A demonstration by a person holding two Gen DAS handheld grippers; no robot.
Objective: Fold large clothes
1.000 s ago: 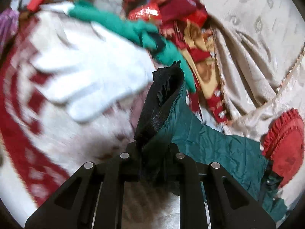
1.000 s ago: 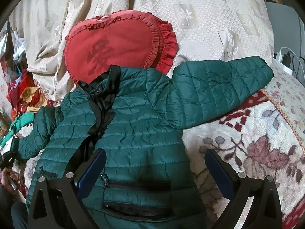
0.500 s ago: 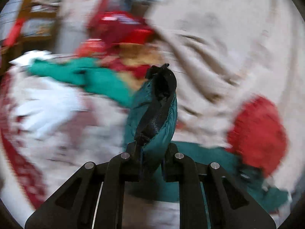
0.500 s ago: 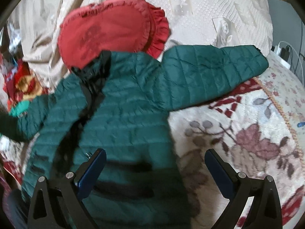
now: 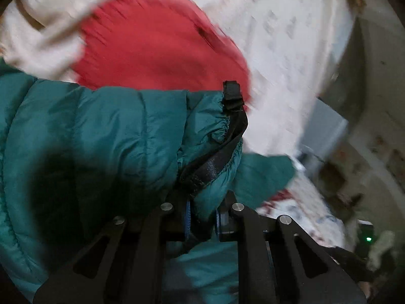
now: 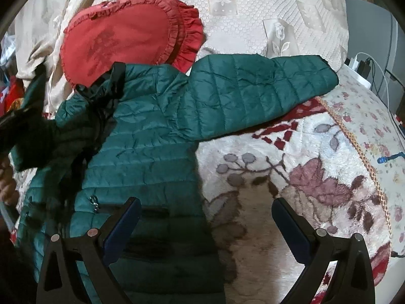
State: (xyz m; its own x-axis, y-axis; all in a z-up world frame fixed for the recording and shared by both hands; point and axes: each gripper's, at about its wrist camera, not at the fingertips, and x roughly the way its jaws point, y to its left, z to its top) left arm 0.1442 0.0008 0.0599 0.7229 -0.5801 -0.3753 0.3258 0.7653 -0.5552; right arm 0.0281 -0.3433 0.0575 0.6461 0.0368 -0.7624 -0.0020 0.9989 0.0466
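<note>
Left hand-held gripper [image 5: 201, 219] pinching sleeve cuff [image 5: 215, 152]; jacket body [image 6: 152, 152] lying rightward; right hand-held gripper [image 6: 206, 224] spread.

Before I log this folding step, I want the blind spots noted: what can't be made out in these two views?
- Left wrist view: the red cushion and cream bedding are motion-blurred; patterns unreadable.
- Left wrist view: the left claw pads are mostly buried in the sleeve cuff.
- Right wrist view: the jacket hem runs behind the open right claw and off the bottom edge.
- Right wrist view: its far sleeve is dark and cut by the left edge.
</note>
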